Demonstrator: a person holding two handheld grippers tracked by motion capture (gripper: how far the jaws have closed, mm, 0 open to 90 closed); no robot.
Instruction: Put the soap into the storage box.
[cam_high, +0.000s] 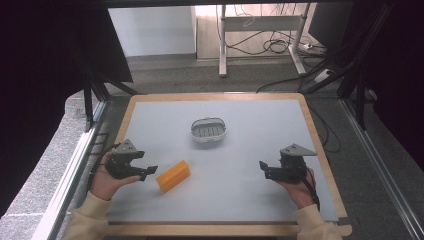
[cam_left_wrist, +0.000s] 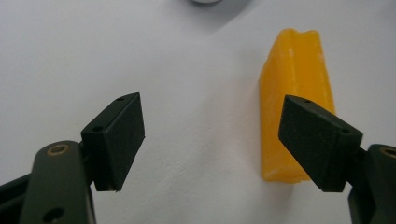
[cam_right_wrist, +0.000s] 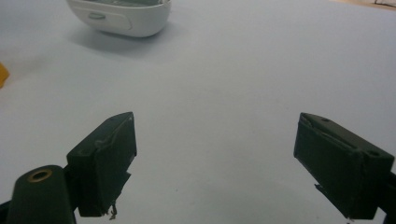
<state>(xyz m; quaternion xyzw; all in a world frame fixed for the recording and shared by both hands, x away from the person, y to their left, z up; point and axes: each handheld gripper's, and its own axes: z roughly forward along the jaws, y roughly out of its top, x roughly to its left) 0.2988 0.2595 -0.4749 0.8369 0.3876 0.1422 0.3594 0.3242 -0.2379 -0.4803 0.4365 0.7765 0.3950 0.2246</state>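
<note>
An orange block of soap (cam_high: 173, 175) lies on the grey mat (cam_high: 250, 150), front left of centre. My left gripper (cam_high: 149, 171) sits just left of it, open, with its jaws pointing at the block. In the left gripper view the soap (cam_left_wrist: 294, 93) lies behind the right-hand jaw, and the gap between the jaws (cam_left_wrist: 212, 140) holds only bare mat. A white soap dish (cam_high: 208, 131) with a grey slotted insert stands at the mat's middle back. My right gripper (cam_high: 263, 169) rests open at the front right, jaws pointing left; the right gripper view shows its jaws wide apart (cam_right_wrist: 215, 163), with the dish (cam_right_wrist: 121, 16) at the top left.
The mat lies on a table with a wooden rim (cam_high: 320, 145). Black frame bars (cam_high: 89, 105) stand at the left and right sides. Beyond the table's far edge are a desk's legs and cables (cam_high: 272, 45) on the floor.
</note>
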